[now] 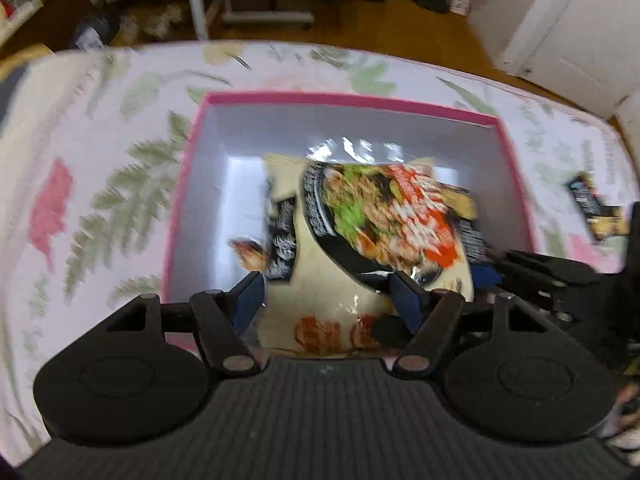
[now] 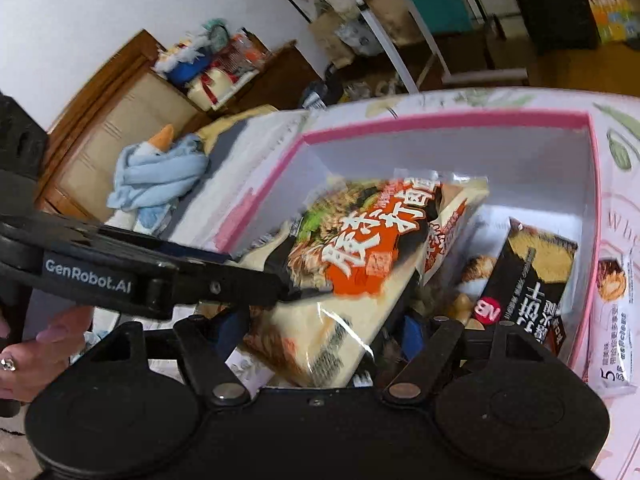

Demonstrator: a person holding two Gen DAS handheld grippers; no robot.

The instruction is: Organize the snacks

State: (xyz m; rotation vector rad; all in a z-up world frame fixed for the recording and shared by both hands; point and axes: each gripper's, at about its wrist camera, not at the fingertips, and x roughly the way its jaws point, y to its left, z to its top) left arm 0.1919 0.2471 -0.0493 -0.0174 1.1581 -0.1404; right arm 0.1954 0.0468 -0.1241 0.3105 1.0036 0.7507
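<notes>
Left wrist view, centre frame: pink-rimmed white cardboard box (image 1: 280,100) on a floral bedsheet (image 1: 100,160), holding a cream-and-orange noodle packet (image 1: 380,216); the left gripper (image 1: 326,298) has its fingers apart, straddling the packet's near edge. Right wrist view: same box (image 2: 440,120), packet (image 2: 352,264) pinched at its left edge by the left gripper (image 2: 296,292), plus a black-and-cream snack carton (image 2: 528,276) lower right inside; the right gripper (image 2: 324,328) has its fingers apart.

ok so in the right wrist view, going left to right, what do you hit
crumpled light blue cloth → left gripper, closed on the noodle packet → cream and orange instant noodle packet → black rectangular snack box → right wall of the pink-rimmed box → white snack pack outside it
</notes>
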